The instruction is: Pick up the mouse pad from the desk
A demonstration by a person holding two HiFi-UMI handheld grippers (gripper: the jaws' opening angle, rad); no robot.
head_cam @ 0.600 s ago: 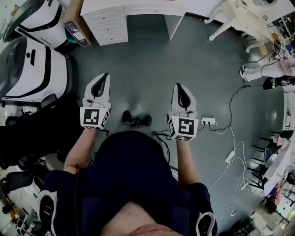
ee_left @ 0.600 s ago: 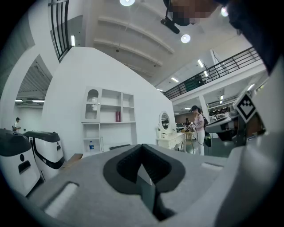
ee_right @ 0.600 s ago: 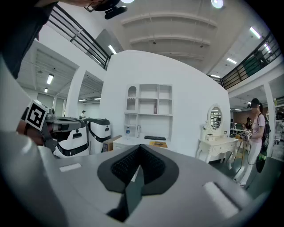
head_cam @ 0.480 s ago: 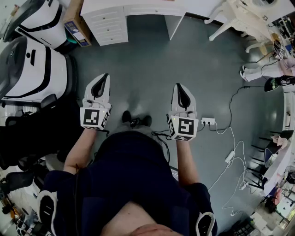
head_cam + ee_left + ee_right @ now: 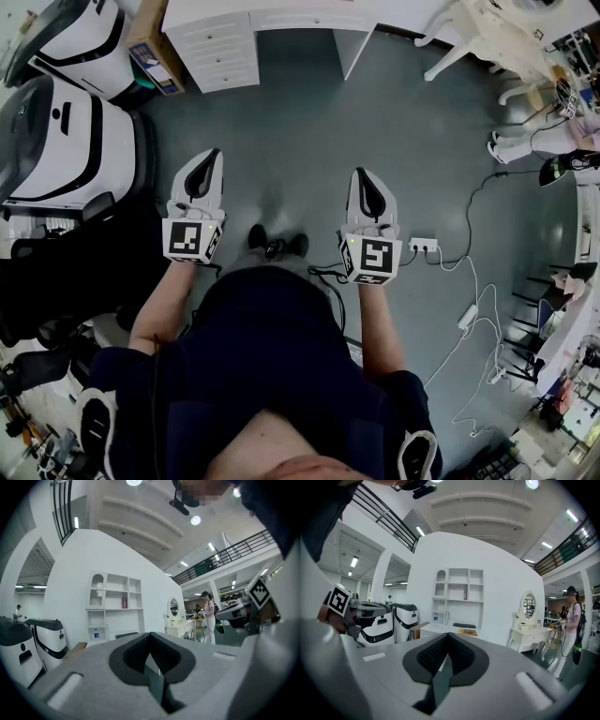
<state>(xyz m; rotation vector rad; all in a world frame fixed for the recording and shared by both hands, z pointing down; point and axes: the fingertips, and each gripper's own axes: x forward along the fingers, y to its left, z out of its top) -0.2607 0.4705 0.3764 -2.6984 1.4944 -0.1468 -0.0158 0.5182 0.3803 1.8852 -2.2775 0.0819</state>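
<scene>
From my remote seat, the far left of the head view holds two white machines with black trim, and a cardboard box stands behind them. Next comes the left gripper, held level over the grey floor. Its own view shows the two jaws pressed together with nothing between them. Straight ahead of it, at the top of the head view, stands the white desk with a stack of drawers.

The person's dark shoes show between the two grippers. The right gripper tips slightly down, jaws likewise closed and empty. In the right gripper view I see the desk top well apart from the jaws. What I take for the mouse pad, a flat yellowish piece, lies on that desk top just in front of a dark keyboard. Neither gripper is near it.

Right of the right gripper a white power strip lies on the floor, with white cables trailing from it. Further right, a white dressing table stands at the top, and another person is at the edge.
</scene>
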